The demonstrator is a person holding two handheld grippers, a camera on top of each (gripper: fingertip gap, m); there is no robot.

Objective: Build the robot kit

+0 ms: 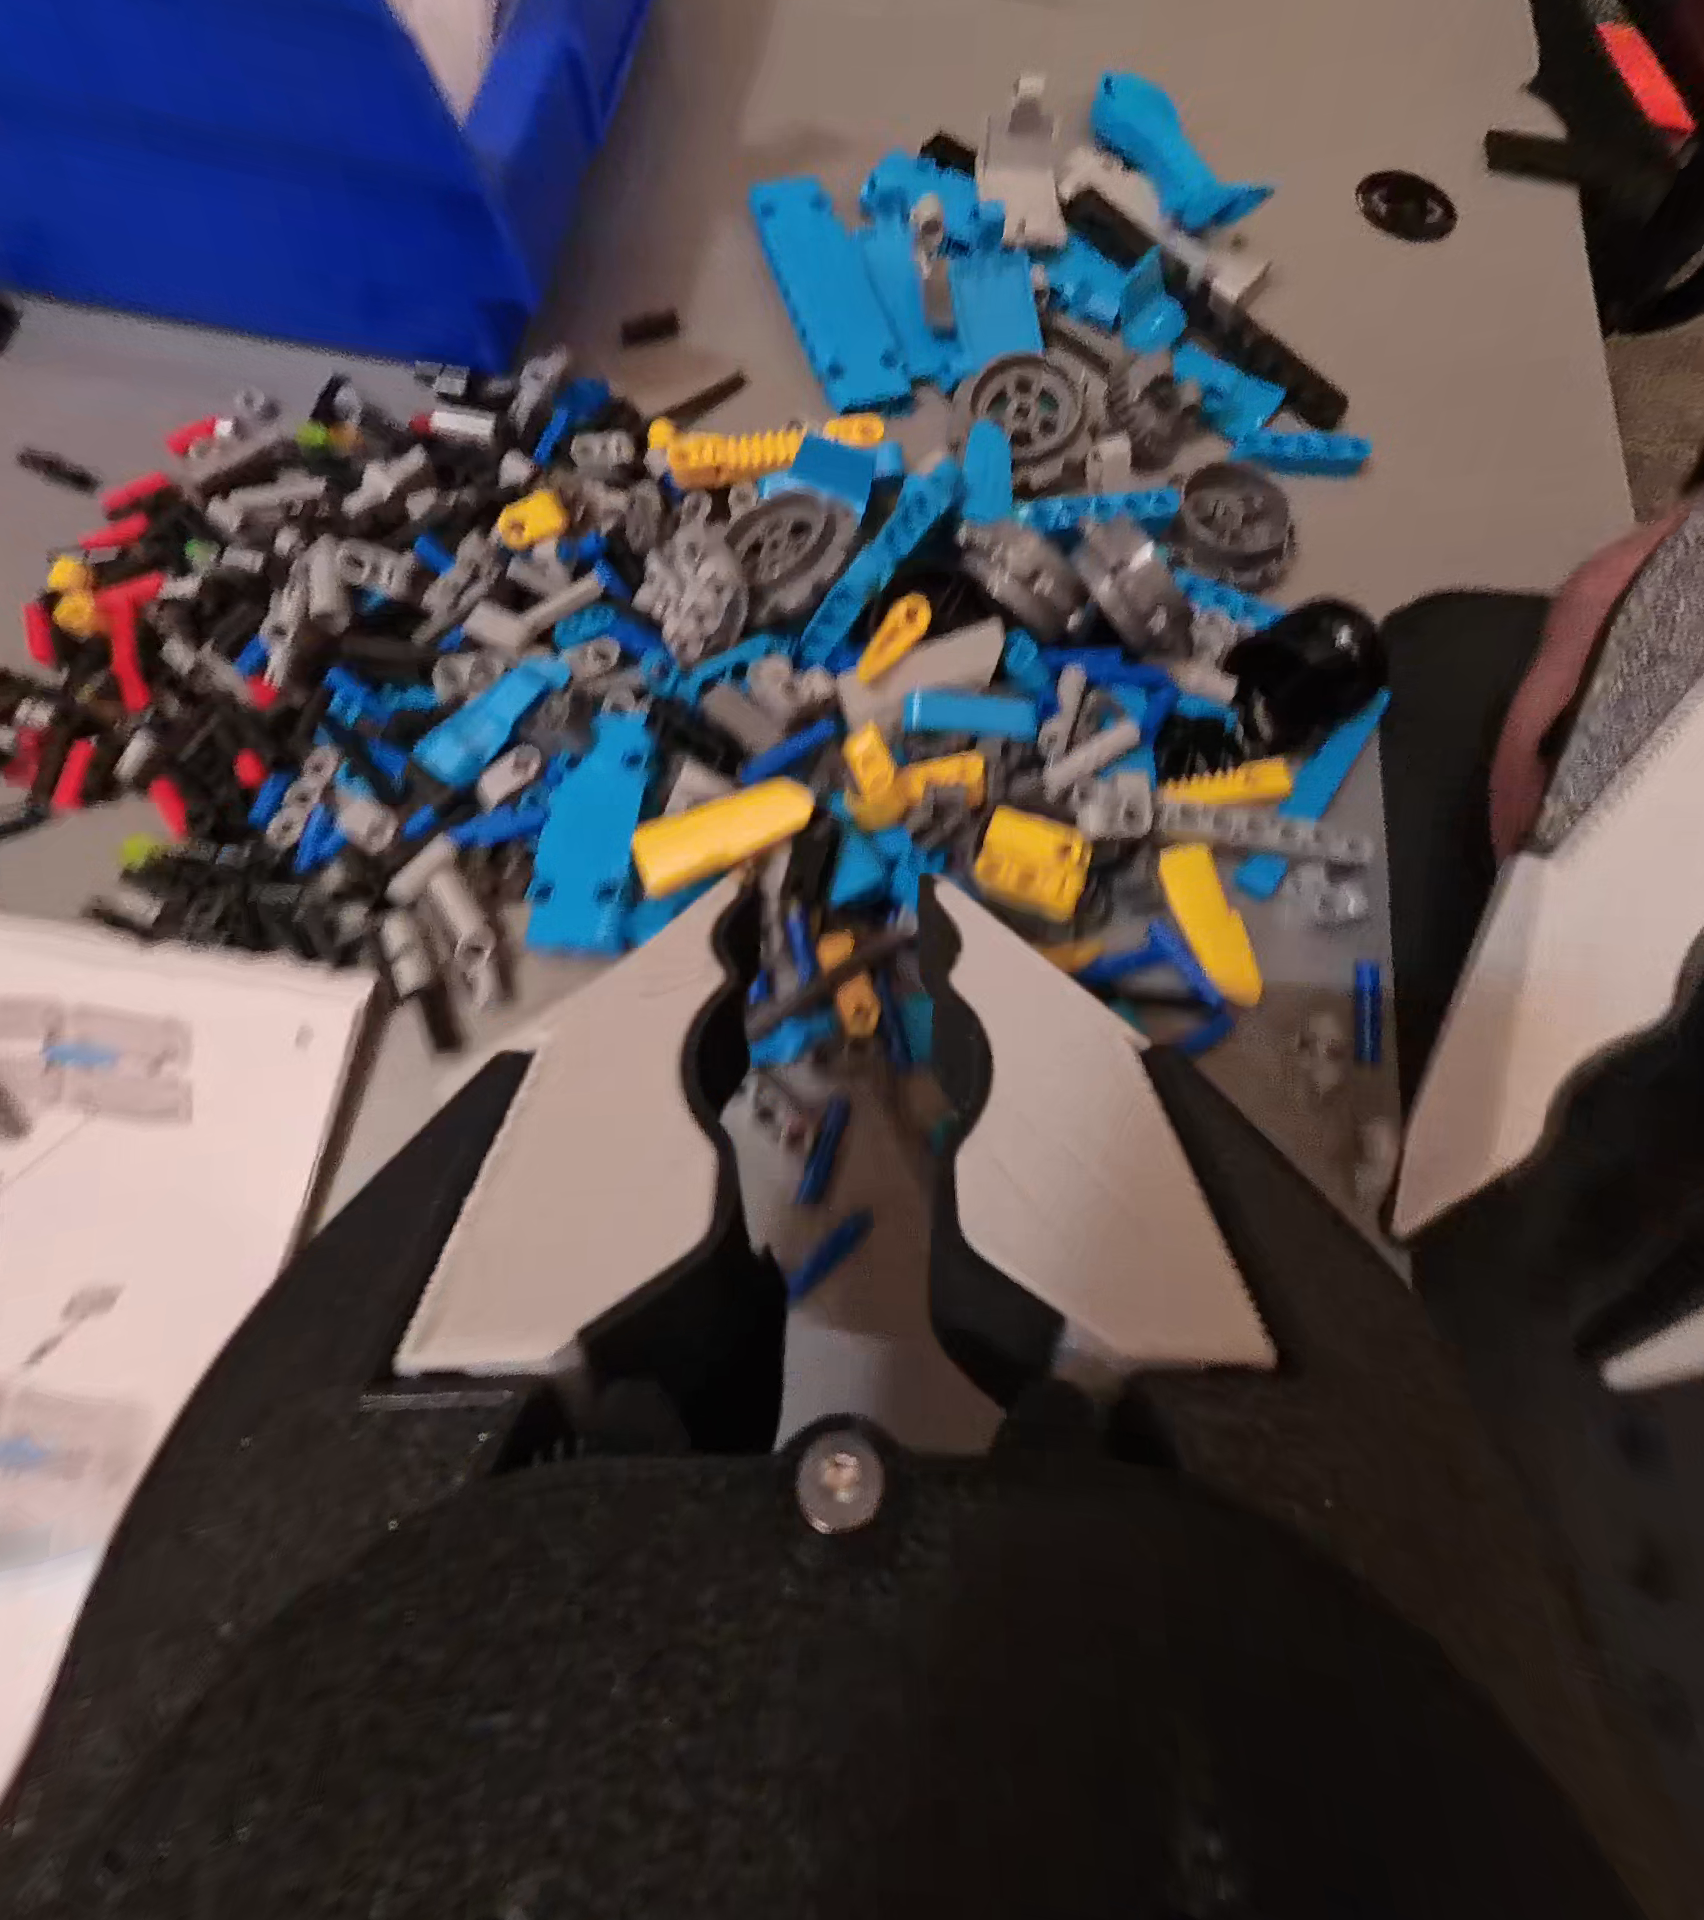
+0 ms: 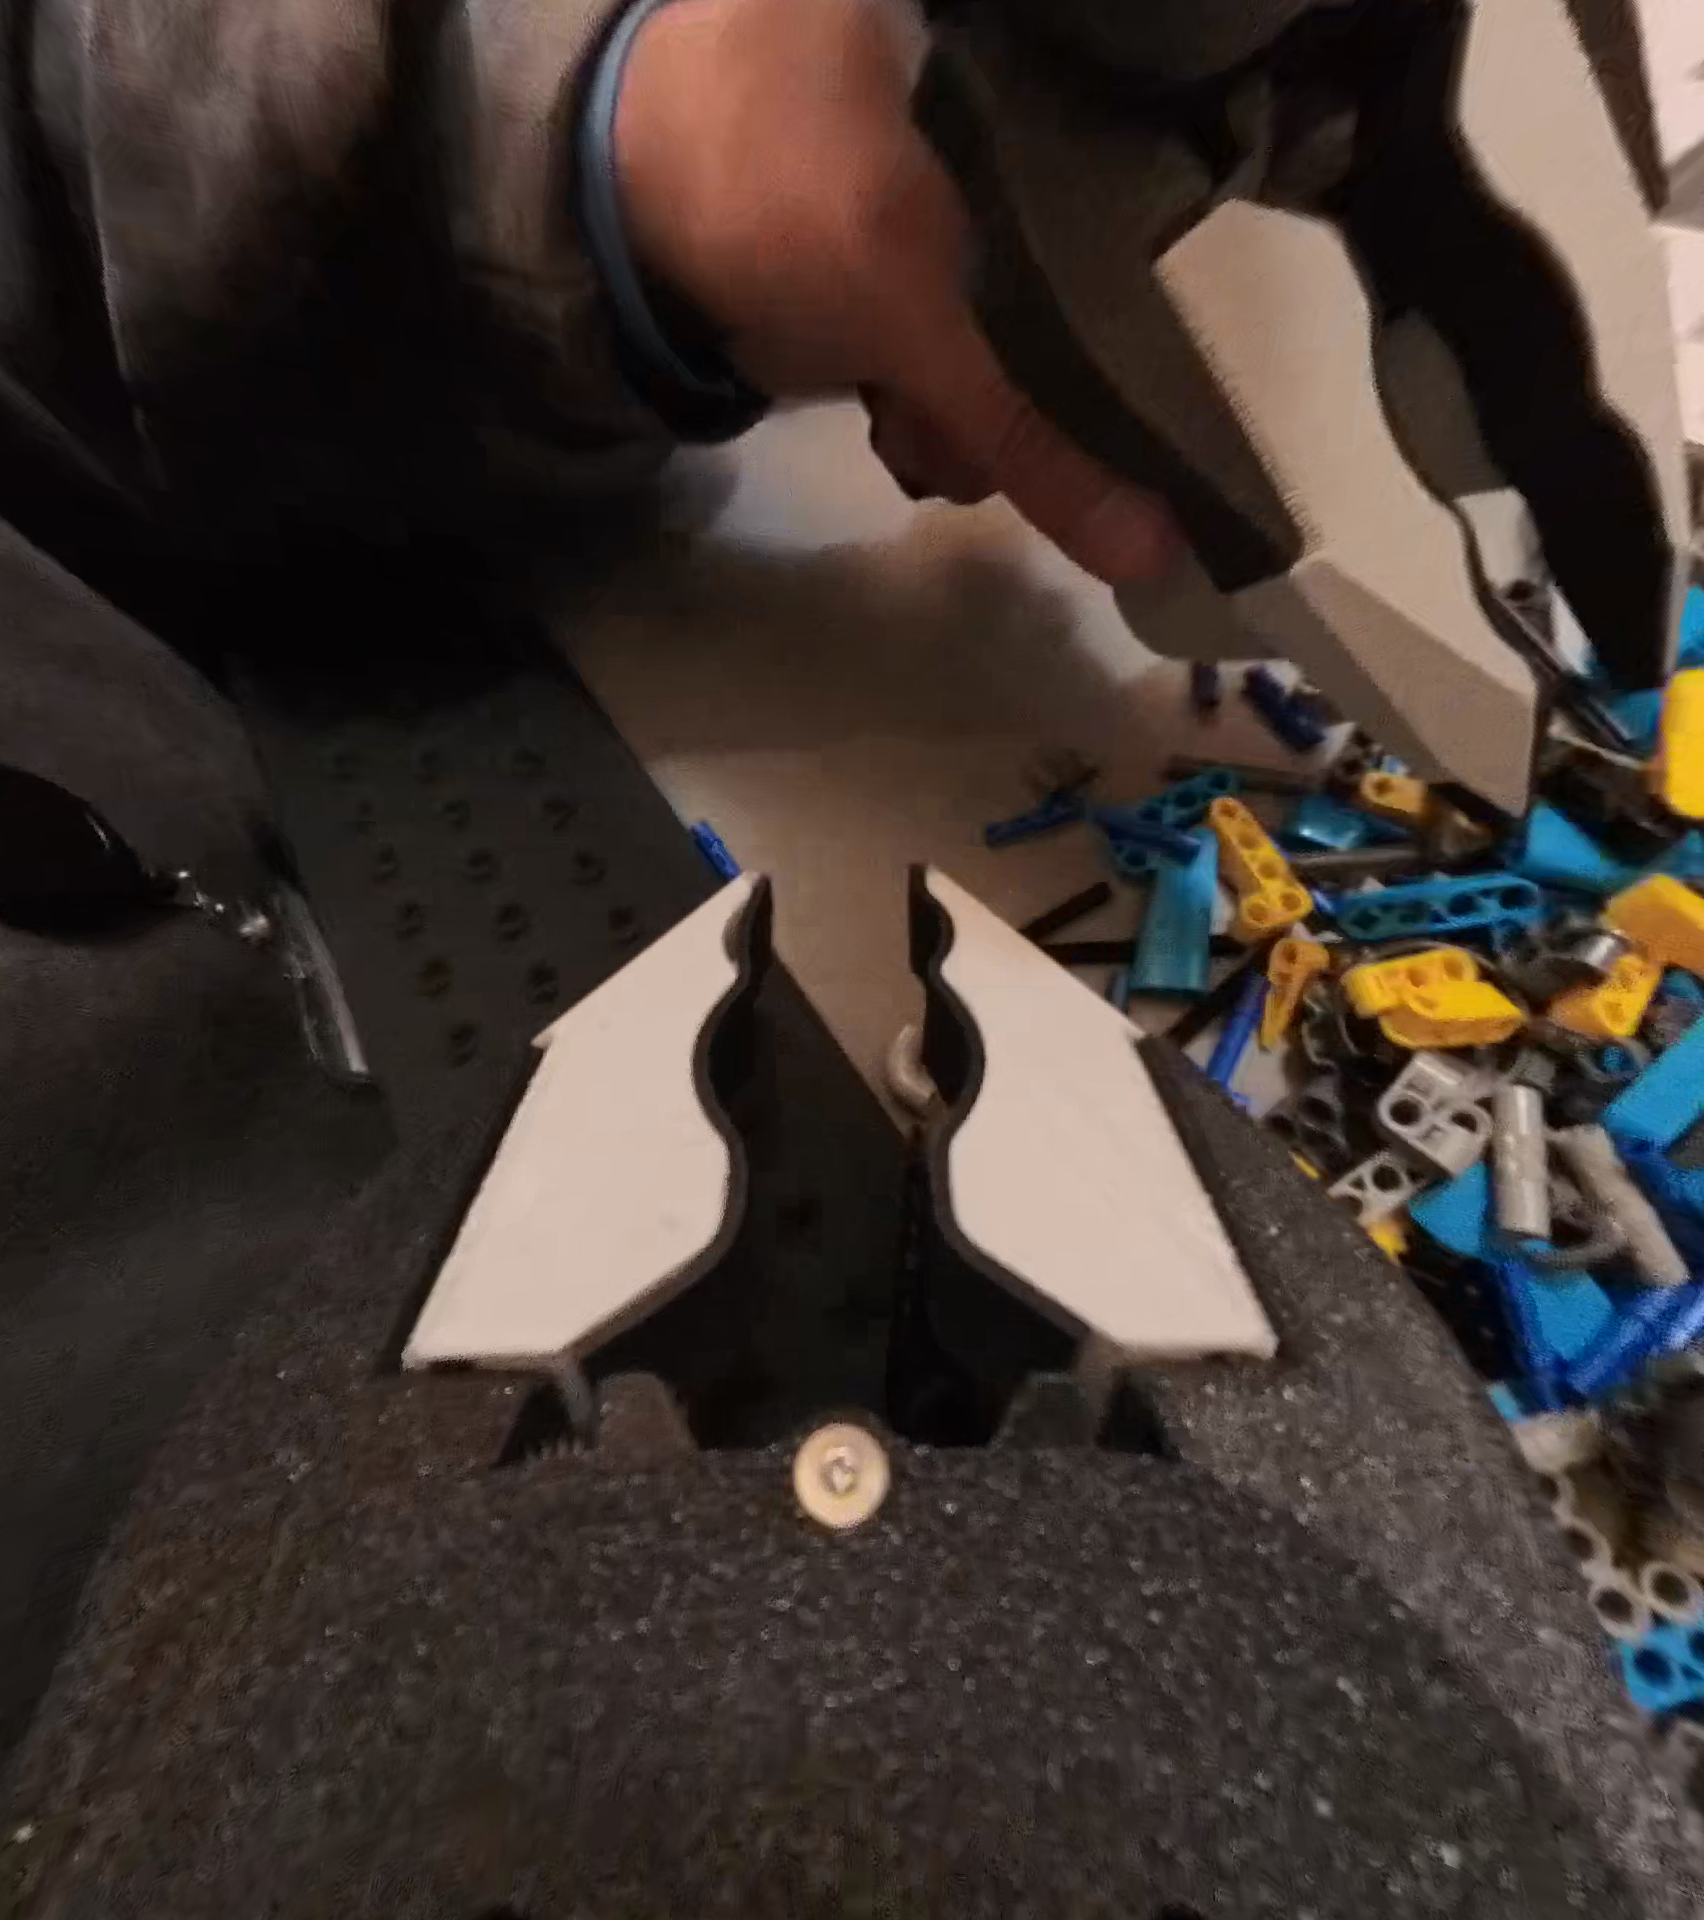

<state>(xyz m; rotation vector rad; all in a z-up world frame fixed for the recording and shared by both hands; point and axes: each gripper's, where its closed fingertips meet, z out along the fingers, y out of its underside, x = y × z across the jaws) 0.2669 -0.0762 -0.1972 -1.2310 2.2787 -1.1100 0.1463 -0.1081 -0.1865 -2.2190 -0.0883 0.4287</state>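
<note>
The left gripper (image 1: 832,894) hangs with its fingers parted and empty over the near edge of a heap of blue, yellow, grey and black plastic building pieces (image 1: 723,644) on the grey tabletop (image 1: 931,62). A white printed instruction sheet (image 1: 79,1195) lies left of those fingers. The right gripper (image 2: 837,883) has its fingers parted, gripping nothing, over the tabletop edge, with the heap to their right.

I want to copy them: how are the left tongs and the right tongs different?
The left tongs reach into the brick pile; the right tongs are beside it. Under the left tongs lie yellow and blue pieces; under the right tongs, mostly bare table. Both are open, holding nothing.
</note>
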